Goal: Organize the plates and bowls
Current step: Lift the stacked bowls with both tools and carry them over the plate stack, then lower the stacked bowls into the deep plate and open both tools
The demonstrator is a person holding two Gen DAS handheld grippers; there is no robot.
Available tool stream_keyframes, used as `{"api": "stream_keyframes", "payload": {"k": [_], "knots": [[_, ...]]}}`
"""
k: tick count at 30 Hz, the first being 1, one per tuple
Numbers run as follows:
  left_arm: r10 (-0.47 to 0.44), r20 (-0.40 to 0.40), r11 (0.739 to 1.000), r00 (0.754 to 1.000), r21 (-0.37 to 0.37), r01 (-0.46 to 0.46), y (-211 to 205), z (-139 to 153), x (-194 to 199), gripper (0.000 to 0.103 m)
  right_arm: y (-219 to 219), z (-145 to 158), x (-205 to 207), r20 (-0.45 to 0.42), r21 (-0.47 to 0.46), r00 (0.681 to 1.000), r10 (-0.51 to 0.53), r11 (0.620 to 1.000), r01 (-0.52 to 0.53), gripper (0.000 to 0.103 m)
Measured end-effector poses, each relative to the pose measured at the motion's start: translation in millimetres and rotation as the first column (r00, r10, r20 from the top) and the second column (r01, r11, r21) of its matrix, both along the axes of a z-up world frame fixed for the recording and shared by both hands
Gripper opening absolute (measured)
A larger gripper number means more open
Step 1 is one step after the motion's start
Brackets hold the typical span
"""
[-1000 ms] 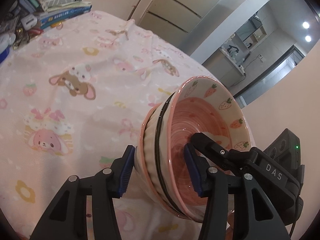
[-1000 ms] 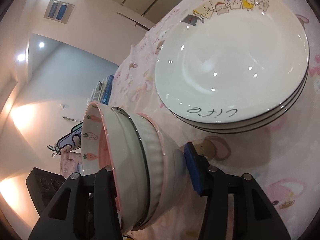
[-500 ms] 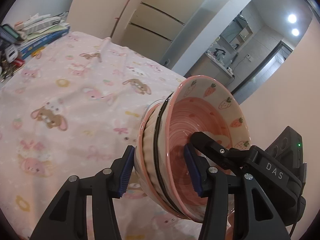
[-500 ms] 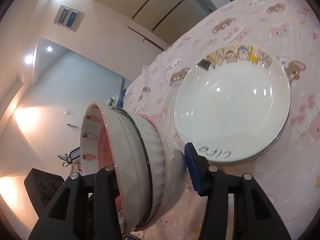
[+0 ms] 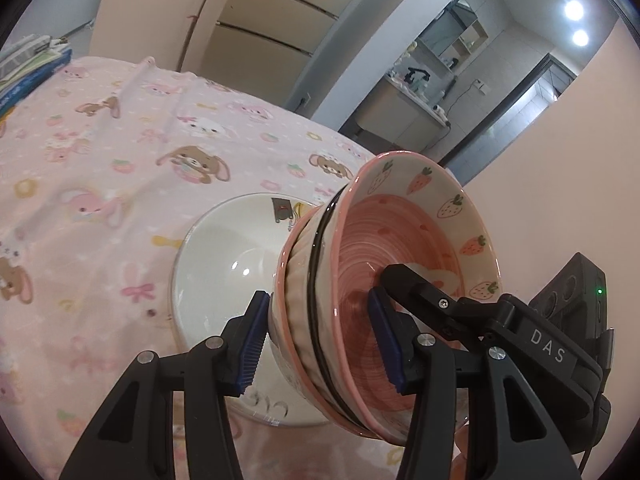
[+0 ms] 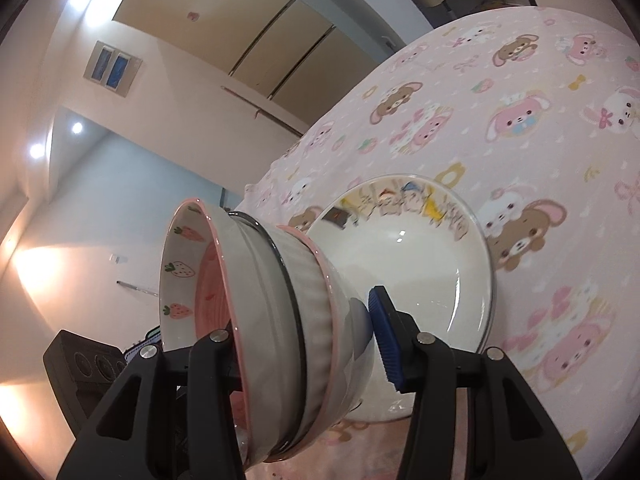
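Note:
A nested stack of bowls, the inner one pink with strawberries, is held on its side in the air. My left gripper is shut on the stack, one pad outside, one inside. My right gripper grips the same stack from the opposite side; its inner finger is hidden in the bowl. Behind and below, a stack of white plates with cartoon figures rests on the pink tablecloth; it also shows in the right wrist view.
Books lie at the far left edge of the table. The table's far edge meets a hallway and cupboards. The right gripper's body shows beside the bowls in the left wrist view.
Both grippers have carried the bowl stack higher and over towards the white plates, which now appear behind the bowls in the left wrist view and look smaller in the right one.

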State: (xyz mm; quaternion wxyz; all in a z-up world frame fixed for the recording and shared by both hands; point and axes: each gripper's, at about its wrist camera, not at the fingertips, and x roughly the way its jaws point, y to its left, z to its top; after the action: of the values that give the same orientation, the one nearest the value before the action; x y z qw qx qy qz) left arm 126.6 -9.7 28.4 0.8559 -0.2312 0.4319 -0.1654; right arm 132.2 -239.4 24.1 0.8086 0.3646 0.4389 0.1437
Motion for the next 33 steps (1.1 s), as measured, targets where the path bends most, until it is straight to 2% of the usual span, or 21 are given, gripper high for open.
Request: {"api": "stream_keyframes", "payload": {"k": [11,20,33], "knots": [[-0.005,-0.044,0.999,0.999,0.048,0.007,-19.3,-22.2,24.7,0.053,-20.1,-28.0,30.9,-0.067,0.009,0.998,-0.007,1.000,0.008,0.047],[-0.008,-0.070,0.998,0.997,0.066,0.013,-22.9,-33.1,31.6,0.053,-21.2,-39.7,37.2,-0.101,-0.002,0.995,-0.006,1.000,0.006,0.047],[-0.001,-0.071,0.999,0.997,0.046,0.004,-19.0,-34.5,32.0,0.053,-17.4,-34.7,38.7,-0.087,-0.048,0.996,0.013,0.999,-0.018,0.047]]}}
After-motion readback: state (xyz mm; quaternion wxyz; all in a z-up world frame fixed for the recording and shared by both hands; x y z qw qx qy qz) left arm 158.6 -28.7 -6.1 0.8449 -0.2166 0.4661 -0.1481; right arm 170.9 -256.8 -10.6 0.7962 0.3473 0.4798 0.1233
